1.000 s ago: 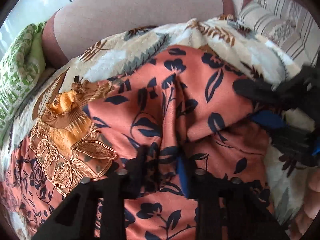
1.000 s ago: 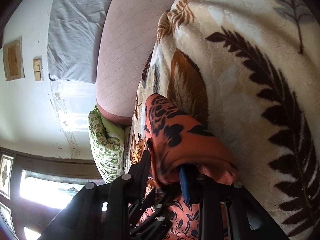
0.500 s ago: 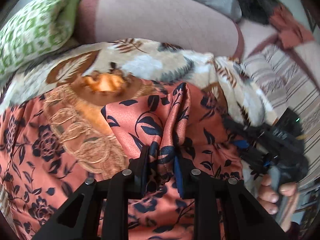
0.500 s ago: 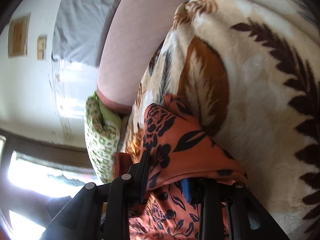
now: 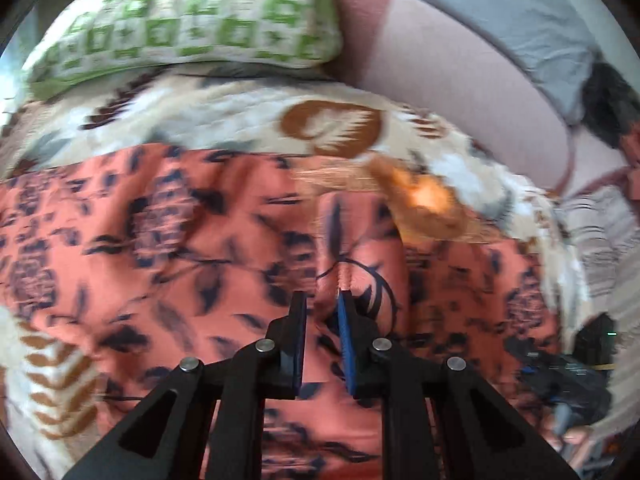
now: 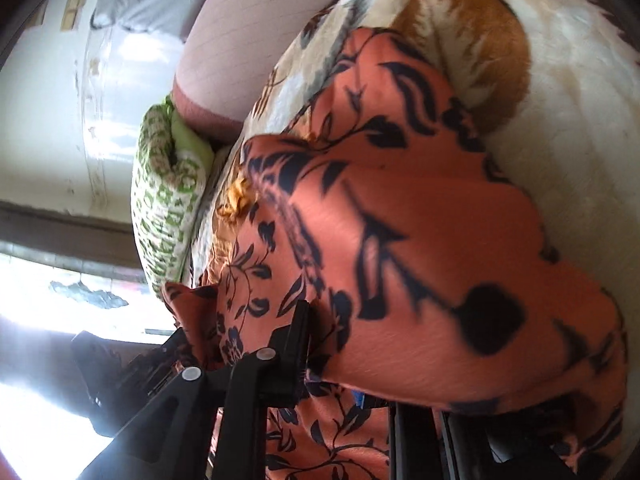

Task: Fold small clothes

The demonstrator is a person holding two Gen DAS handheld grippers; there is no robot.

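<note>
Orange floral garment [image 5: 224,240] | left tool [image 5: 322,304] slightly parted, apparently empty | right tool [image 6: 332,320] clamping fabric fold

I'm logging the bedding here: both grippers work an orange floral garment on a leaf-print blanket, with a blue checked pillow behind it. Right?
Not quite: the pillow is green and white, not blue, as the left wrist view shows. The rest stands: orange floral garment on the leaf-print blanket.
</note>
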